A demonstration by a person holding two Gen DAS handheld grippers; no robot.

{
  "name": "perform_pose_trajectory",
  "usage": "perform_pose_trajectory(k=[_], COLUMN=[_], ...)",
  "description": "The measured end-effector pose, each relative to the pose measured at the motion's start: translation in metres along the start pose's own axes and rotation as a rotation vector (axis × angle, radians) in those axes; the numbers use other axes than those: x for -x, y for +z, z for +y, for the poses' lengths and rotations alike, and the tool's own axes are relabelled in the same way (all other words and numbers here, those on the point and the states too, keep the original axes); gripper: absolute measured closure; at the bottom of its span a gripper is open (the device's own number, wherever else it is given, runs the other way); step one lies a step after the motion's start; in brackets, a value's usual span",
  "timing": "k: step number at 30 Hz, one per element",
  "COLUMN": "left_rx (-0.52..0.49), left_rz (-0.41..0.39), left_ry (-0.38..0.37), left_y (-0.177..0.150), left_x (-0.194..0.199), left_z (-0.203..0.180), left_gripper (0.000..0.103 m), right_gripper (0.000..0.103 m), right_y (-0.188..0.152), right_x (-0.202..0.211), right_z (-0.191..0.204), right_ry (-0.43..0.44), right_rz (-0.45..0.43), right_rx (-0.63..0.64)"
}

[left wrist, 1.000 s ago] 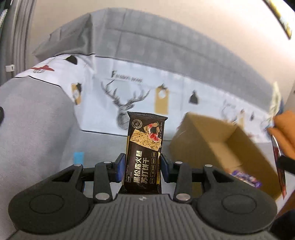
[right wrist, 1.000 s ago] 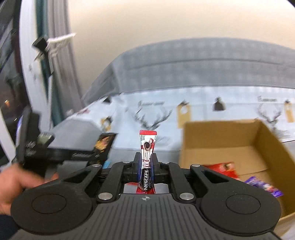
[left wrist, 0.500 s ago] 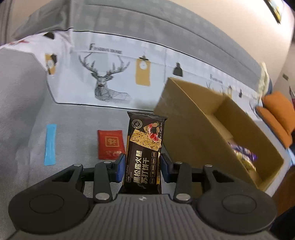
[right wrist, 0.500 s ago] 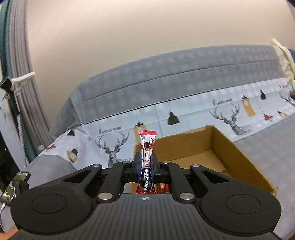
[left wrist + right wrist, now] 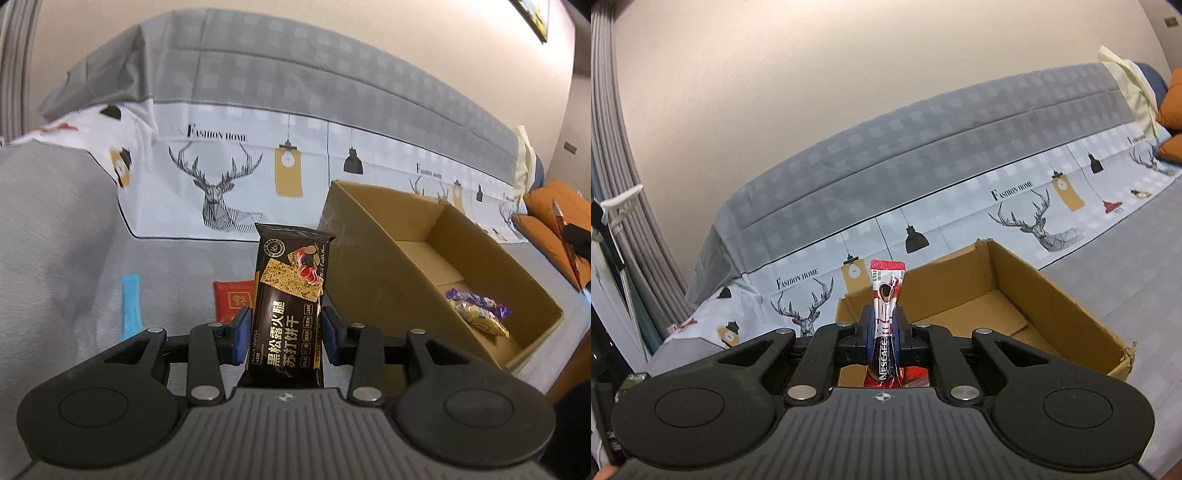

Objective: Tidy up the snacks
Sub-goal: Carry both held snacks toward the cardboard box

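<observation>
On the grey couch (image 5: pixel 66 229), open brown cardboard box (image 5: pixel 373 251) at 2 o'clock.
Left gripper (image 5: pixel 284 338) is clamped on a black cracker packet (image 5: pixel 290 295); right gripper (image 5: pixel 884 332) pinches a red Nescafe coffee stick (image 5: pixel 885 314) over the box.

A grey sofa (image 5: pixel 55 229) with a deer cover (image 5: pixel 236 177), a plain wall (image 5: pixel 812 92), grey curtains (image 5: pixel 617 155), orange cushions (image 5: pixel 550 221).

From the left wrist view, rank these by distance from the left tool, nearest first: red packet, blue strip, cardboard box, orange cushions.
1. Red packet: on the grey cover just beyond the left tool, slightly left.
2. Blue strip on the far left and cardboard box on the right: too close to call.
3. Orange cushions: far right, past the box.
</observation>
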State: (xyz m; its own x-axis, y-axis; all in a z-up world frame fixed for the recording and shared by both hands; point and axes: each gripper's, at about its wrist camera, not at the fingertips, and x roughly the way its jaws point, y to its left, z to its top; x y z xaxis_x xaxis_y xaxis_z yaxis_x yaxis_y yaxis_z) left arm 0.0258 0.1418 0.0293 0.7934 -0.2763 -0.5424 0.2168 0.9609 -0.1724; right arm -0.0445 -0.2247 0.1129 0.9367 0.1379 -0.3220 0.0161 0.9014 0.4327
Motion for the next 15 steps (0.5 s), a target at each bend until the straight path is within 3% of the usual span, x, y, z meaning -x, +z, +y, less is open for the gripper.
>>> perform_pose_trajectory(k=[7,12,15], left_rx=[-0.095,-0.021,-0.031], left_rz=[-0.066,-0.035,-0.021], left_ry=[0.048,0.048,0.028], left_y=[-0.014,-0.014,-0.007], left_x=[0.036,0.046,0.046], left_z=[-0.025,-0.043,-0.067], left_gripper=[0.059,0.059,0.059], right_gripper=[0.092,0.092,0.092], right_y=[0.003,0.006,-0.004], right_x=[0.009,0.017,0.015], right_z=[-0.022,-0.021,-0.027], right_ry=[0.015,0.057,0.049], right_rz=[-0.023,-0.040,-0.032], right_rx=[-0.046,0.009,0.050])
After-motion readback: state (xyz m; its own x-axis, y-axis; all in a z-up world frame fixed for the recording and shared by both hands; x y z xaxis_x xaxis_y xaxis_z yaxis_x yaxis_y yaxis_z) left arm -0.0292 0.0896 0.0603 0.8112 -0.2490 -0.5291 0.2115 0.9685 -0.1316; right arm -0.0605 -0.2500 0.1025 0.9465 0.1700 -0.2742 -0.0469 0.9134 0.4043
